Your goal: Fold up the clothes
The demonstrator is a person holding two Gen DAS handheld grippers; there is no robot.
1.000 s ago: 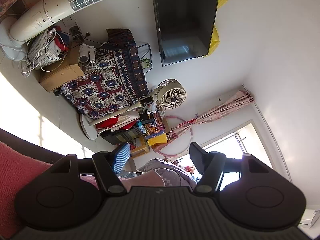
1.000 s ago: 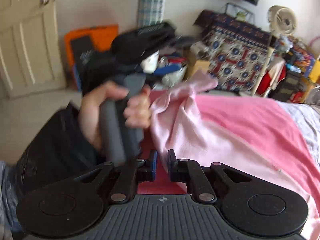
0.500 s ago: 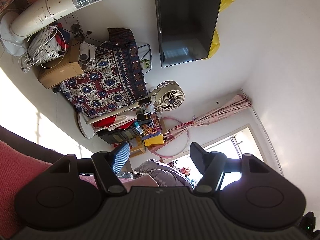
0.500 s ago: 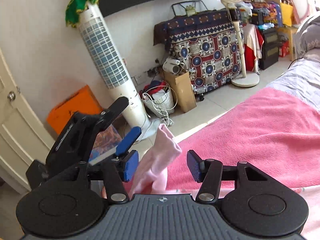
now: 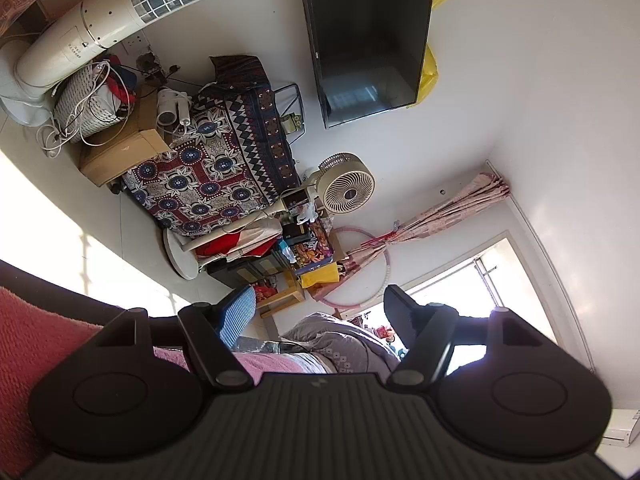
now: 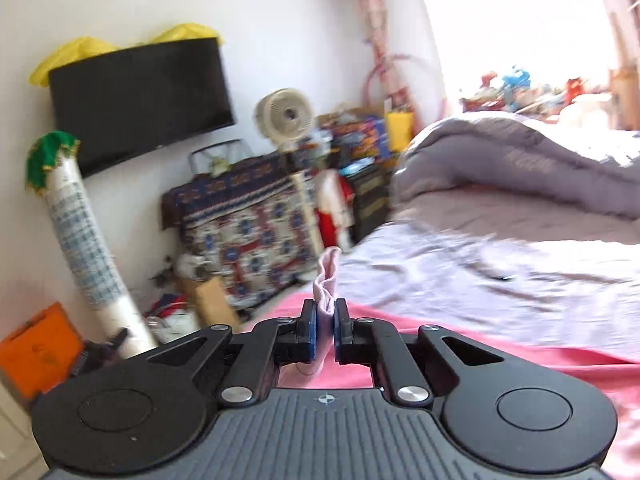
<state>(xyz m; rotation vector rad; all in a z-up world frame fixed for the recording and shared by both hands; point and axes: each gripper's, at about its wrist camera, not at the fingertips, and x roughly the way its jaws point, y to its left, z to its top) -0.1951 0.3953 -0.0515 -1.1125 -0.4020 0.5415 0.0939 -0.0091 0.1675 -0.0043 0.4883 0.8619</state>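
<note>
My right gripper (image 6: pixel 325 309) is shut on a fold of a pale pink garment (image 6: pixel 329 276); the cloth stands up in a peak above the blue pads and hangs down below them. Under it lies a bright pink blanket (image 6: pixel 520 364) on the bed. My left gripper (image 5: pixel 318 304) looks level across the room in a view rolled on its side. Its jaws are opening, with nothing between them. A strip of the pink blanket (image 5: pixel 36 344) shows at that view's lower left.
A rumpled grey duvet (image 6: pixel 520 160) covers the far part of the bed. Along the wall stand a white tower fan (image 6: pixel 88 256), a wall television (image 6: pixel 140 96), a pedestal fan (image 6: pixel 286 114), a chest under patterned cloth (image 6: pixel 256 240), a cardboard box (image 6: pixel 212 300) and an orange box (image 6: pixel 36 348).
The right gripper opened around the pale pink garment, shut on it, then swung up and to the right towards the bed. The left gripper stayed in place, its jaws slightly wider.
</note>
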